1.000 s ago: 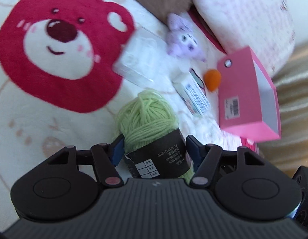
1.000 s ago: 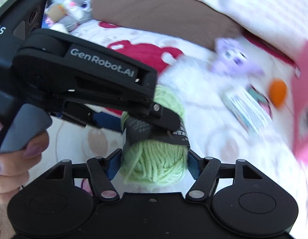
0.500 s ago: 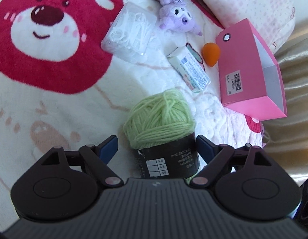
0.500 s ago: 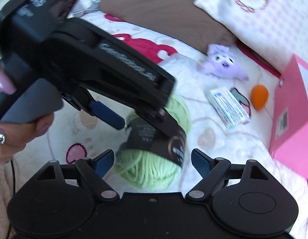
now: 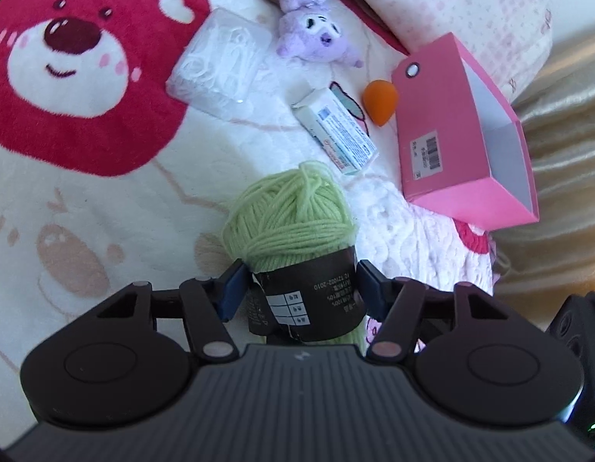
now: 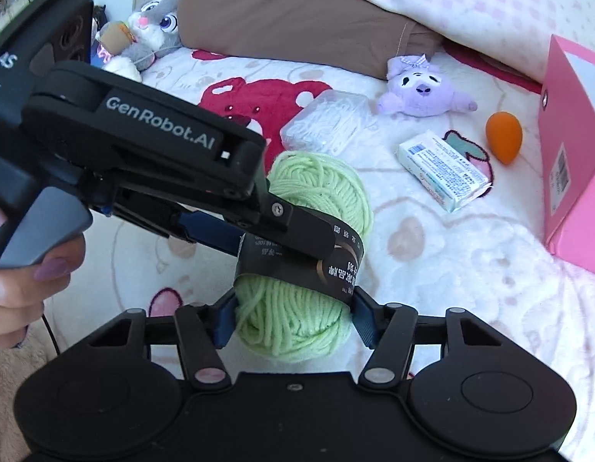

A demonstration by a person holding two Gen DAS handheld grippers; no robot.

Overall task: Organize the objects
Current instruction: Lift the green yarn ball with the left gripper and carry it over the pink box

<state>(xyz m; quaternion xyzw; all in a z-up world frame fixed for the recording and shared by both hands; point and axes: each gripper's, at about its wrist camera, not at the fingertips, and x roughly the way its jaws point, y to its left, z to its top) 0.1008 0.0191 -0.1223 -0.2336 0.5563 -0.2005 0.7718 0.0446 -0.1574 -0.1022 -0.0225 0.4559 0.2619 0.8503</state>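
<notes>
Both grippers clamp same yarn ball: left gripper just closed on black label, right gripper just closed on green end. Probably two-handed carry toward pink box, well right of yarn, lol.

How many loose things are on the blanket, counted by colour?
Green: 1, ball of green yarn
Purple: 1, purple plush toy
Orange: 1, orange egg-shaped sponge
Pink: 1, open pink cardboard box
White: 2, clear plastic box, white paper packet
Total: 6

Fuzzy green yarn ball in a glossy black paper band on plush fleece blanket.
</notes>
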